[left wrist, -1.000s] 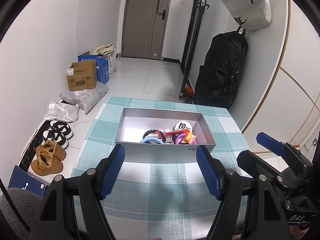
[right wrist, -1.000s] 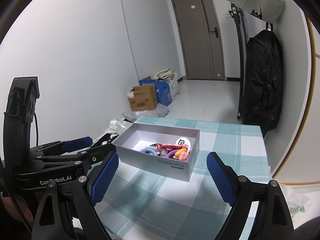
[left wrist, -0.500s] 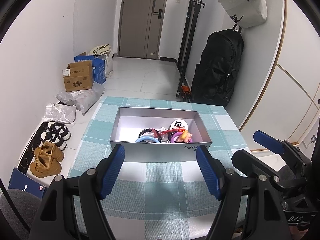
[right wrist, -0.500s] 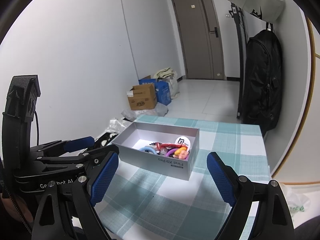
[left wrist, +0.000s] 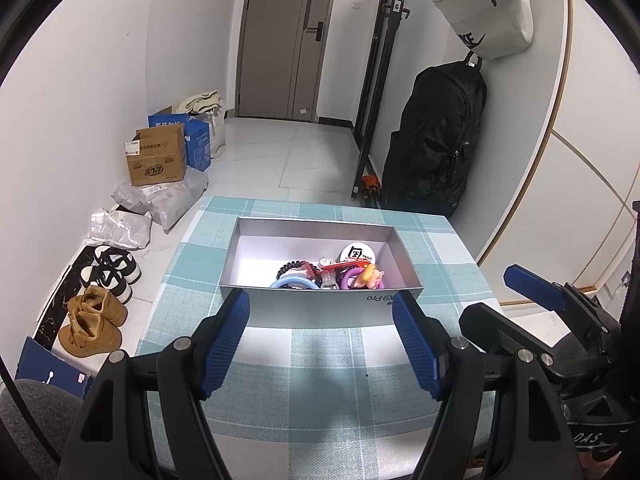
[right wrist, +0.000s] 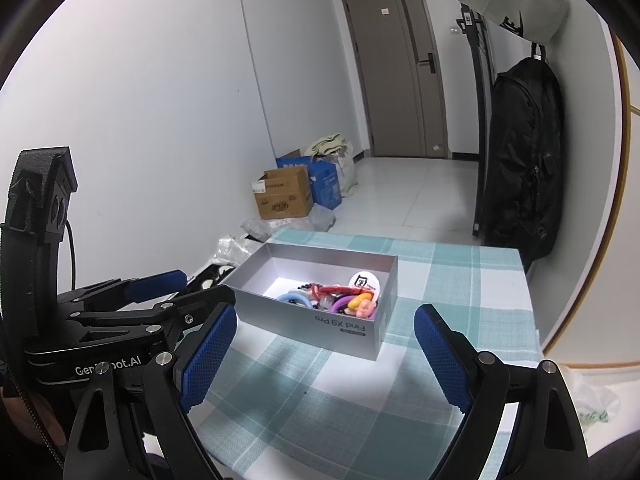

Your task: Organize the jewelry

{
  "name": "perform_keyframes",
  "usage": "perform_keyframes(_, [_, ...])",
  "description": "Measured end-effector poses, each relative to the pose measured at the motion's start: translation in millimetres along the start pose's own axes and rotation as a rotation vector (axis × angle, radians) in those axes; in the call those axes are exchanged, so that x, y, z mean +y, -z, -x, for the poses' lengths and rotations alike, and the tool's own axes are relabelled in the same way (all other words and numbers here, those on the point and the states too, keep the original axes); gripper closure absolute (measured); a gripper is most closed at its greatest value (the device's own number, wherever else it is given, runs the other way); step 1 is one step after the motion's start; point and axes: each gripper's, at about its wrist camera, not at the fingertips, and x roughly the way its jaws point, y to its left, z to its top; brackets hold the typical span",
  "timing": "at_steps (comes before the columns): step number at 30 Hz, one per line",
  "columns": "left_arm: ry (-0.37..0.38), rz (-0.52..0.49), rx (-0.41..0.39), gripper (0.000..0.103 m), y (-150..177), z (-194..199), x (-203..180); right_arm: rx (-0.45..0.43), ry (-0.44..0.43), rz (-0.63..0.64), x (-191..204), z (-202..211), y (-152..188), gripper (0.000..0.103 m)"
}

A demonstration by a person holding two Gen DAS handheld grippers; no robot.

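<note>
Home entry hall: front door (left wrist: 280,36) w/ lock, shoes (left wrist: 96,312) by the wall, cardboard boxes (left wrist: 158,156) on tile floor, backpack (left wrist: 432,140) hung up, small table w/ checked cloth (left wrist: 320,360).

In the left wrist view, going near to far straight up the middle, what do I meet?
Open left gripper → teal checked tablecloth → silver cardboard box with the pile of colourful jewelry → white tiled floor → grey door.
</note>
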Motion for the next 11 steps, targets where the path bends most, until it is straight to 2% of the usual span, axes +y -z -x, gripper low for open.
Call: perform_keyframes(11, [-0.004, 0.028, -0.013, 0.033, -1.4, -1.2, 5.6, 0.008, 0.002, -0.002, -1.4, -3.3, 1.6, 0.011])
